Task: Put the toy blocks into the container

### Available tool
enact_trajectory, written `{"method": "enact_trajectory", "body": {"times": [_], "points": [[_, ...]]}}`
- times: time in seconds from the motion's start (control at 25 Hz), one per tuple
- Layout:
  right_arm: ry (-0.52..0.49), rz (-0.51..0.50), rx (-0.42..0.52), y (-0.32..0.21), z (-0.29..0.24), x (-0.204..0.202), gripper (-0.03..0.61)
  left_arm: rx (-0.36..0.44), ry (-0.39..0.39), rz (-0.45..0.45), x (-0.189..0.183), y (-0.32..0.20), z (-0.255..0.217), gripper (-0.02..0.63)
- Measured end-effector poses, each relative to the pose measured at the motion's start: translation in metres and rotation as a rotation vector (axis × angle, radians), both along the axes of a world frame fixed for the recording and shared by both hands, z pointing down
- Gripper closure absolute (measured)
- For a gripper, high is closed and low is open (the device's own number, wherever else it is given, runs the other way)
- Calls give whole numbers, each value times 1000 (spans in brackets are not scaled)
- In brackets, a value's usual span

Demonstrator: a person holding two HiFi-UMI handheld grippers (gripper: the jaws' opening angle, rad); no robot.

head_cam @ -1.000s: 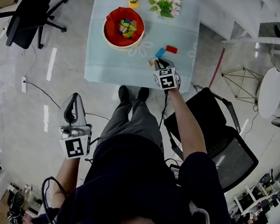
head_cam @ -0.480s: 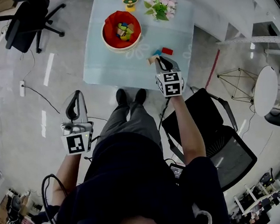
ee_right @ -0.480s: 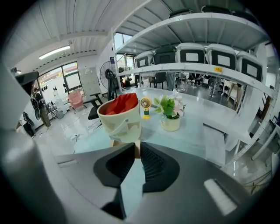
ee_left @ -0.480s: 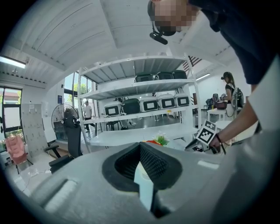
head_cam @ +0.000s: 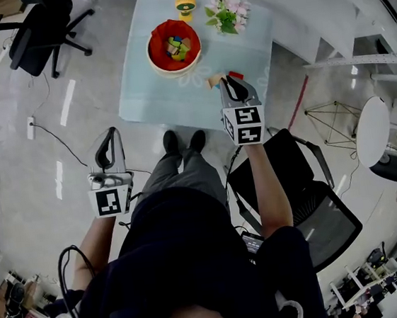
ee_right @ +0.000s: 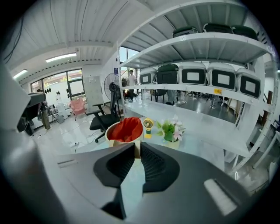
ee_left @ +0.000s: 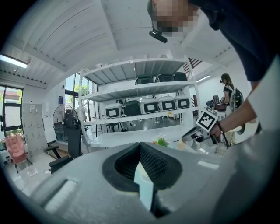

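Blocks [head_cam: 177, 48] fill the basket [head_cam: 153, 59]. The right gripper [head_cam: 230, 82] pinches a pale block [ee_right: 137, 151] and the left gripper [head_cam: 110, 135] is closed on nothing. Others [head_cam: 213, 82] lie by the table's [head_cam: 149, 100] near edge.

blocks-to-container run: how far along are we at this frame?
Done: several blocks lie in the red-lined container. In hand: the right gripper is shut on what looks like a tan block, held up short of the container. Remaining: at least a red block on the table; the left gripper is shut and empty.
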State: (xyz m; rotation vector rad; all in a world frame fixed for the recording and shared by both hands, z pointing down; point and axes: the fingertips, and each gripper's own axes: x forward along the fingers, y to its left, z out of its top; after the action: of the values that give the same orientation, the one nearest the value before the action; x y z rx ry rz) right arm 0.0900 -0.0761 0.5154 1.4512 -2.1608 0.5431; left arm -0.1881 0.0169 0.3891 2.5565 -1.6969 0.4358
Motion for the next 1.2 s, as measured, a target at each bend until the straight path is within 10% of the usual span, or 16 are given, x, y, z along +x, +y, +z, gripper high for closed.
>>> {"method": "enact_trajectory", "body": {"times": [0.48, 1.2], "points": [[-3, -80, 107, -39, -58, -41, 531, 26, 36, -30, -3, 4, -12, 614], [94, -181, 55, -101, -9, -99, 531, 24, 34, -110, -39, 4, -12, 614]]}}
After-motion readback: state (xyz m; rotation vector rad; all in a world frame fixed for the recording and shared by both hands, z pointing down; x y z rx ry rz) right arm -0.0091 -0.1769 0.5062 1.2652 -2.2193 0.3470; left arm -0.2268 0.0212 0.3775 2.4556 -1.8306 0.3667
